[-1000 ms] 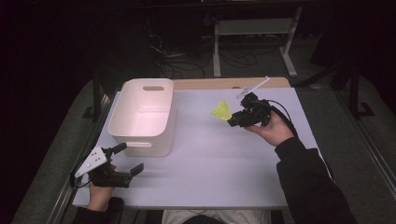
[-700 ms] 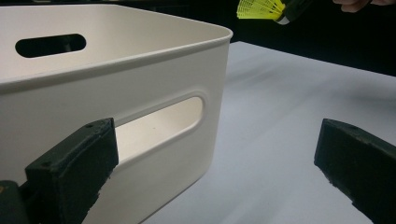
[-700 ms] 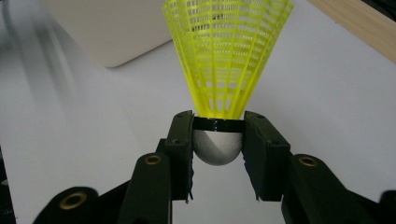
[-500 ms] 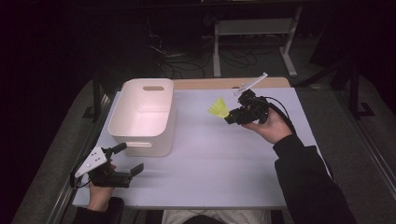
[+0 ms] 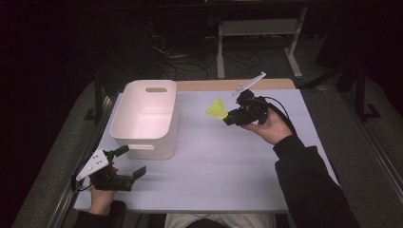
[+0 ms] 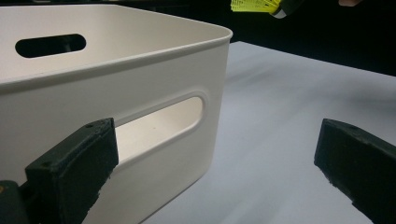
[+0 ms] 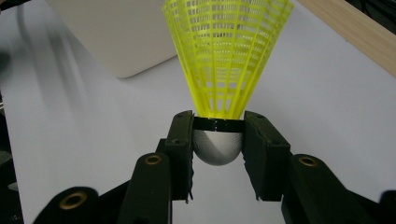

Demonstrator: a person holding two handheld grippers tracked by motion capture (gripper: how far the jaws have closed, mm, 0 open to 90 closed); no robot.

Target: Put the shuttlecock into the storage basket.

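Two grippers work around the white bin: nearest the person, the left gripper rests on the table just in front of the bin's near handle wall, jaws spread wide with nothing between them. Farther off, to the right of the bin and raised above the table, the right gripper pinches the yellow shuttlecock by its white cork, the skirt fanning toward the bin.

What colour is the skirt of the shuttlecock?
Bright yellow, an open mesh; the shuttlecock shows best in the right gripper view.
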